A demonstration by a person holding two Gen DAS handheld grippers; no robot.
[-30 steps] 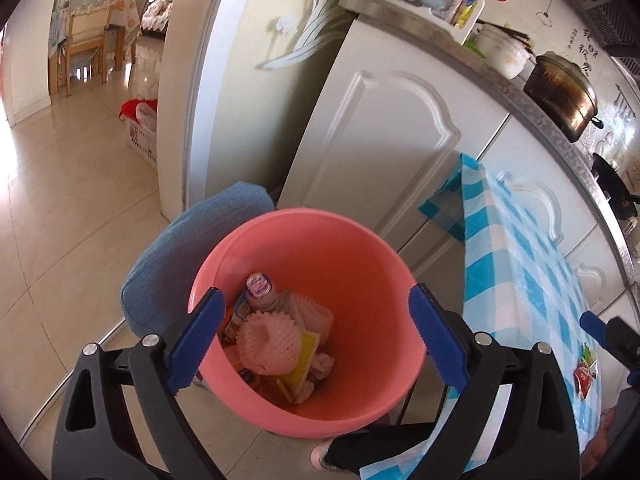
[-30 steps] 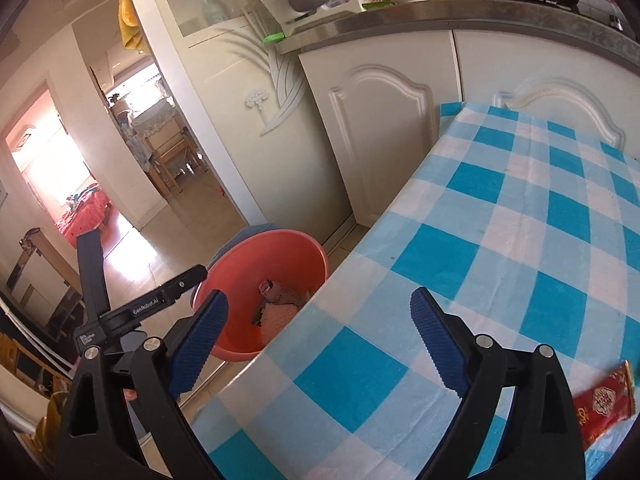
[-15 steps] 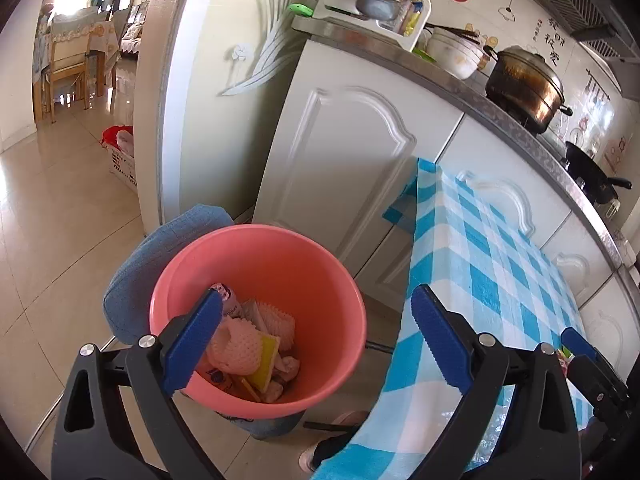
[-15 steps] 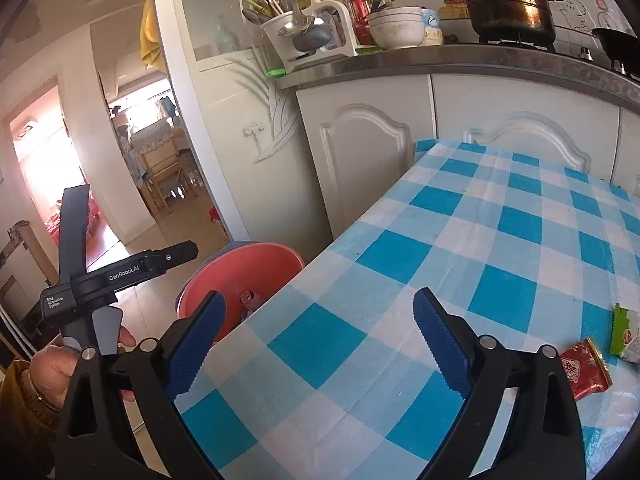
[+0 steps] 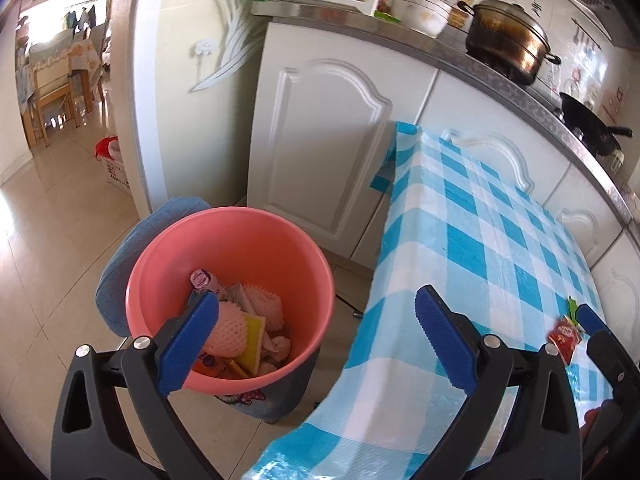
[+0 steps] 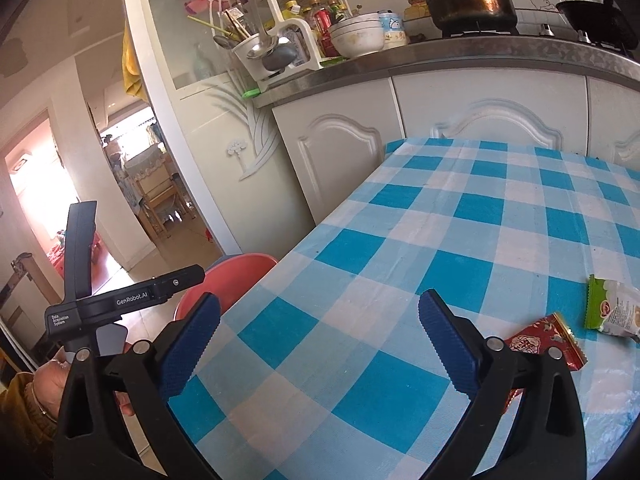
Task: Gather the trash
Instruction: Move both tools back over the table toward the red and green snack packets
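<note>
- Both my grippers are empty right now: left gripper [image 5: 316,328] and right gripper [image 6: 320,332] have just been opening, jaws now wide apart with nothing between them.
- Pink bucket [image 5: 176,248] on the floor by the table's end already holds a good pile of trash, foam fruit nets and packets, so I reckon most of it is done.
- Still left on the checked tablecloth [image 6: 440,240]: a red wrapper [image 6: 536,340] just right of my right gripper, and a green-edged wrapper [image 6: 612,308] beside it.
- Guessing red goes next.

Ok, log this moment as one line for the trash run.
left gripper: open, empty | right gripper: open, empty | pink bin: holds trash | red wrapper, green wrapper: on table
</note>
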